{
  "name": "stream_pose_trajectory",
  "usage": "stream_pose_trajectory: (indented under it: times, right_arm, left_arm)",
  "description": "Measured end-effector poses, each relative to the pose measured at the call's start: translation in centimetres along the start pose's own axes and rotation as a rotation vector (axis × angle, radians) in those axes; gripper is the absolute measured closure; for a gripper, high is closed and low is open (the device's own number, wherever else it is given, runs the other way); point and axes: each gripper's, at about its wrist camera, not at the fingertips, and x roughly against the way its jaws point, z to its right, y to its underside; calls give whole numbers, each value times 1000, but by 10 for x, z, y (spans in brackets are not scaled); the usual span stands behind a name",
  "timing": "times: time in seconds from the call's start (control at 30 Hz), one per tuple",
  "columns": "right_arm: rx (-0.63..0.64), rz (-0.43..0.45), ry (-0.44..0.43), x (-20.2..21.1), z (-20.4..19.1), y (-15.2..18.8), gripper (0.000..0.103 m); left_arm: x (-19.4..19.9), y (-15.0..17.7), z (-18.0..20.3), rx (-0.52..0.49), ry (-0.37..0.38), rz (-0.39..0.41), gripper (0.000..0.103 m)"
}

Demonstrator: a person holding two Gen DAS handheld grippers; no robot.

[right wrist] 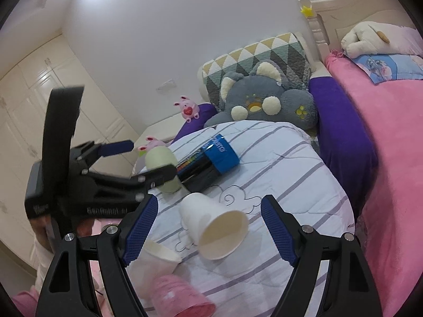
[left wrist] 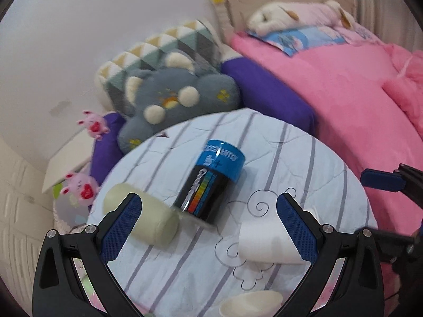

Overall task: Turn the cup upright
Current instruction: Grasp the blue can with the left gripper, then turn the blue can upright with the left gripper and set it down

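Observation:
A white paper cup [right wrist: 214, 227] lies on its side on the striped quilt [right wrist: 290, 185], its mouth toward the right wrist camera. My right gripper [right wrist: 208, 229] is open, its fingers on either side of the cup without touching it. In the left wrist view the same cup [left wrist: 264, 240] lies beside the right finger of my open left gripper [left wrist: 208, 222]. The left gripper also shows in the right wrist view [right wrist: 148, 158], open, above a pale green roll [right wrist: 164, 166].
A black and blue can [left wrist: 211, 182] lies on the quilt next to the pale green roll [left wrist: 142, 219]. Another white cup [right wrist: 158, 259] and a pink cup [right wrist: 179, 298] lie at the near edge. Plush toys, cushions and a pink bed [right wrist: 391, 158] surround the quilt.

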Motion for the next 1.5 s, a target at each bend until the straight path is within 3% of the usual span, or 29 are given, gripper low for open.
stream_pose_trajectory:
  times: [0.43, 0.77, 0.8, 0.87, 0.9, 1.27, 1.5]
  right_arm:
    - [17, -54, 41, -27, 20, -4, 21]
    - [26, -88, 50, -33, 21, -2, 21]
    - [25, -87, 49, -33, 21, -2, 21]
    - [27, -87, 50, -33, 20, -2, 21]
    - [27, -86, 51, -33, 19, -2, 21]
    - [42, -74, 57, -30, 8, -4, 21]
    - [68, -72, 69, -29, -2, -1, 21]
  left_arm:
    - [-110, -43, 2, -82, -40, -232, 0]
    - [-140, -48, 8, -78, -14, -306, 3]
    - [-140, -47, 8, -70, -10, -300, 6]
    - [-139, -46, 9, -52, 12, -300, 32]
    - [-136, -46, 9, -46, 18, -294, 34]
    - [-68, -21, -4, 71, 66, -78, 35]
    - [-43, 5, -10, 99, 68, -19, 35]
